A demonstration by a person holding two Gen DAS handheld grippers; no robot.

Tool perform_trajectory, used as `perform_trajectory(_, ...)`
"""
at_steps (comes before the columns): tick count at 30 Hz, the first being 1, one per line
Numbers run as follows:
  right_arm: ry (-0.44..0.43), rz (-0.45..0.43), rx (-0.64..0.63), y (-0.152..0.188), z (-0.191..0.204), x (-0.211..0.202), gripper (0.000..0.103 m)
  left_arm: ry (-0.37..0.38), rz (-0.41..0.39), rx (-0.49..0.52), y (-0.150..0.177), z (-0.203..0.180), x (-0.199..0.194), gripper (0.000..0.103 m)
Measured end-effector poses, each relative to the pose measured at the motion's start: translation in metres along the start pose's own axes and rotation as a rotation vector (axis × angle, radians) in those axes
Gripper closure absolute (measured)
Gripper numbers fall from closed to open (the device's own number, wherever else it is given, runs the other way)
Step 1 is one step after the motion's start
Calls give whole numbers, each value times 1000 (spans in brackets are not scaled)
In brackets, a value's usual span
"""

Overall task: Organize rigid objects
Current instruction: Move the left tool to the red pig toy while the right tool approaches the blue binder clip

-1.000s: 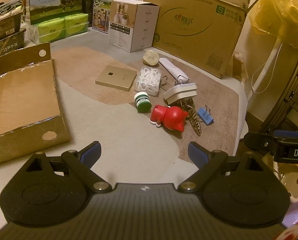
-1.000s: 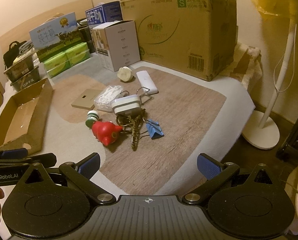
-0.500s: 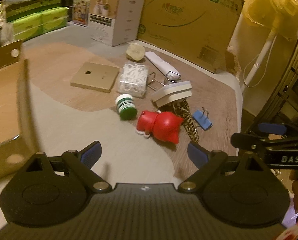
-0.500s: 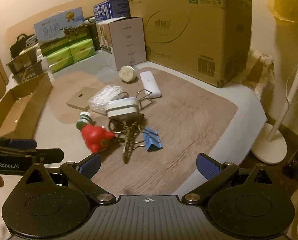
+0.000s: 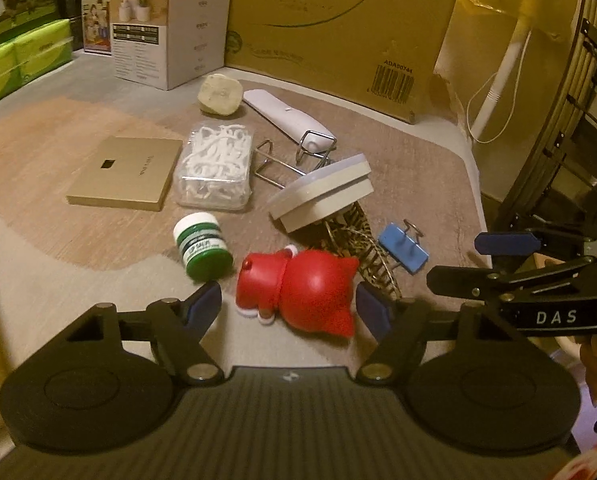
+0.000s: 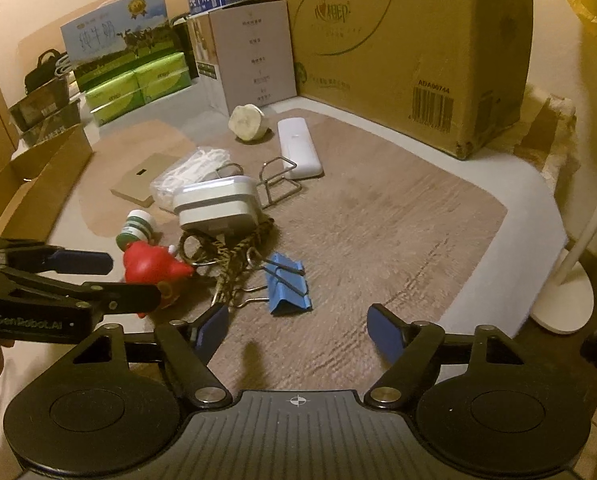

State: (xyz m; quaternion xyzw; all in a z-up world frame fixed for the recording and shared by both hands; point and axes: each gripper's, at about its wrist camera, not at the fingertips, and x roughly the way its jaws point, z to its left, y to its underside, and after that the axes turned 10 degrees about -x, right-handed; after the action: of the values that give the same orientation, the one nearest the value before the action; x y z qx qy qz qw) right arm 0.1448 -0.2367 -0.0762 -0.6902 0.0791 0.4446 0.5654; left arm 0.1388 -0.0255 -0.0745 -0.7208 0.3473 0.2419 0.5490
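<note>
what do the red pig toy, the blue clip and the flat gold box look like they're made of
Red pig toy: likely smooth vinyl or plastic, showing a soft highlight. Blue clip: painted metal body, I'd guess, with bare wire handles. Flat gold box: probably card with a satin metallic finish, sharp-edged and evenly sheened.

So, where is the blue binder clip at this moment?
In the right wrist view the blue binder clip lies on the mat, just ahead of the right gripper and right of the red toy. It touches the leopard-print hair clip.
</note>
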Motion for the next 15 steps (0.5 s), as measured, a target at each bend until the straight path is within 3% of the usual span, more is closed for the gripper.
perform_trajectory(11,-17,11,-17,-4,-7,19,29,27,31,44,-6,-1,16,37)
perform_trajectory(15,-28,15,-25,-5,-6,26,36,25,26,30,-3,-1,12,37)
